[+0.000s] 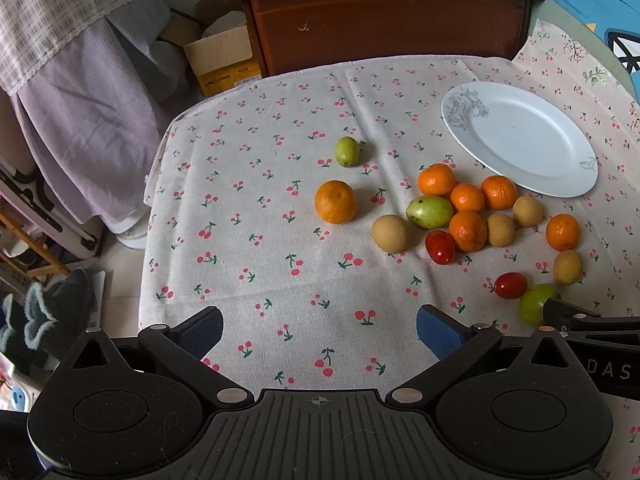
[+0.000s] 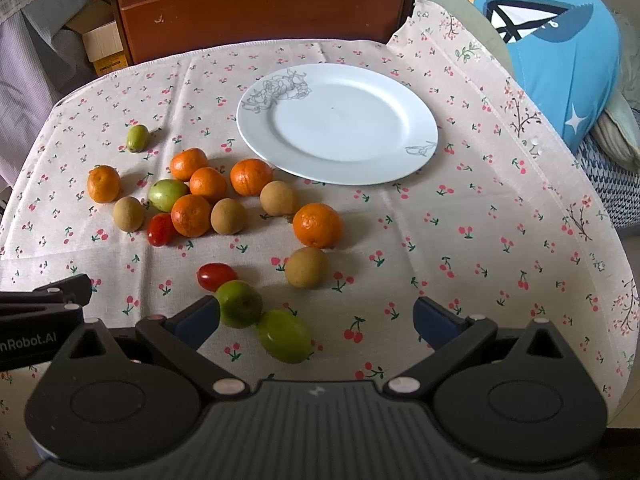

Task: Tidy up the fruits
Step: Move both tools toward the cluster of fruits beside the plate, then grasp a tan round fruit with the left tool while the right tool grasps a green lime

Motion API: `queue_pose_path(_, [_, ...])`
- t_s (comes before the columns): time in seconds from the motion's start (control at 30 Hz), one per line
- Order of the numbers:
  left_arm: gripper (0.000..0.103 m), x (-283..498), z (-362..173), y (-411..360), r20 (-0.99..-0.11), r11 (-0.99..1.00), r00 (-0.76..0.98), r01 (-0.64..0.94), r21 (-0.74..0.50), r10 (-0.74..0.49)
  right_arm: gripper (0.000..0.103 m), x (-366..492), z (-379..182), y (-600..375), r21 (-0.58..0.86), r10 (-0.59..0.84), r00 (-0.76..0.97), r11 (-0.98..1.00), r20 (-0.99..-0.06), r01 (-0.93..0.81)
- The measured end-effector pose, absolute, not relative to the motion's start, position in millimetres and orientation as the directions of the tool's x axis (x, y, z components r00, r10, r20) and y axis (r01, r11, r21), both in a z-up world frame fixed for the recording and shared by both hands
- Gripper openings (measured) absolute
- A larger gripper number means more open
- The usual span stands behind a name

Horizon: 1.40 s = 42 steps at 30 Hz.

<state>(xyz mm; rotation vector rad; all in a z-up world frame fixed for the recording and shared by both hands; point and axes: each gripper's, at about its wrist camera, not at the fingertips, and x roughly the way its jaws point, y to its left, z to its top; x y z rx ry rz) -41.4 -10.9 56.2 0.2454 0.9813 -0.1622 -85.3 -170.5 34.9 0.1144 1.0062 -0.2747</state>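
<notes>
A white plate (image 2: 336,124) with a grey flower drawing on its rim is set on the far part of a cloth (image 2: 460,216) printed with small red cherries. Nothing is on the plate.

The fruits are spread on the cloth in front of the plate and to its left. Six round oranges are seen; four of them are packed close in a bunch (image 2: 208,184), one (image 2: 103,183) sits apart on the left, and one (image 2: 318,225) sits apart on the right. Four round tan fruits are mixed in, and one (image 2: 306,267) lies just in front of the right orange. Two red tomatoes are egg-shaped: one (image 2: 161,229) touches the bunch and is tilted, and the other (image 2: 217,276) is laid with its long side going left to right. A small green fruit (image 2: 137,137) stands alone at the far left, with its long side pointing away toward the far edge. Another green one (image 2: 167,193) is tucked into the bunch. Two more green fruits (image 2: 239,303) (image 2: 284,335) touch each other close to the right gripper (image 2: 316,318); the nearer one is long, and it points from upper left to lower right.

Both grippers are held wide open over the cloth, and nothing is held. The left gripper (image 1: 320,330) is over bare cloth. The left finger (image 2: 198,318) of the right gripper is just beside the round green fruit.
</notes>
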Motion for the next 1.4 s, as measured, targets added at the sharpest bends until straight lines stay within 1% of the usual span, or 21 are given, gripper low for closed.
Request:
queue_pose_path(0.27, [0.103,-42,57,-12,-0.833,0.96,0.551,0.252,0.12,-0.041,0.102,-87,35,-172,-0.023,-0.173,0.515,0.959,-0.84,0.284])
queue_pose_path(0.53, [0.103,-43,61,-12,-0.829,0.958,0.548,0.281,0.059,-0.11,0.102,-91,40,-182,0.012,-0.162,0.542,0.953,-0.824,0.303])
queue_pose_path(0.73, [0.103,-41,73,-2,-0.795,0.962,0.591,0.269,0.036,-0.135,0.102,-117,55,-198,0.104,-0.087,0.675,0.966,-0.733,0.238])
queue_pose_path(0.87, [0.103,-38,71,4,-0.802,0.965,0.579,0.263,0.009,-0.15,0.102,-126,53,-213,0.142,-0.056,0.643,0.957,-0.764,0.252])
queue_pose_path(1.0, [0.103,-37,69,10,-0.804,0.967,0.575,0.253,0.0,-0.15,0.102,-135,44,-227,0.185,-0.053,0.629,0.934,-0.775,0.307])
queue_pose_path(1.1, [0.103,-36,66,16,-0.807,0.973,0.575,0.232,0.002,-0.135,0.101,-143,41,-227,0.198,-0.053,0.64,0.929,-0.767,0.314])
queue_pose_path(1.17, [0.103,-34,64,21,-0.804,0.977,0.583,0.212,0.011,-0.118,0.097,-145,38,-223,0.199,-0.033,0.641,0.937,-0.767,0.286])
queue_pose_path(1.23, [0.103,-32,63,25,-0.8,0.98,0.59,0.199,0.01,-0.111,0.087,-145,34,-215,0.193,-0.009,0.642,0.95,-0.767,0.244])
queue_pose_path(1.37, [0.103,-31,61,27,-0.792,0.981,0.599,0.194,0.002,-0.117,0.079,-142,30,-203,0.202,0.033,0.65,0.961,-0.76,0.188])
queue_pose_path(1.4, [0.102,-31,60,26,-0.788,0.981,0.604,0.195,0.001,-0.119,0.076,-141,28,-201,0.204,0.04,0.65,0.962,-0.759,0.179])
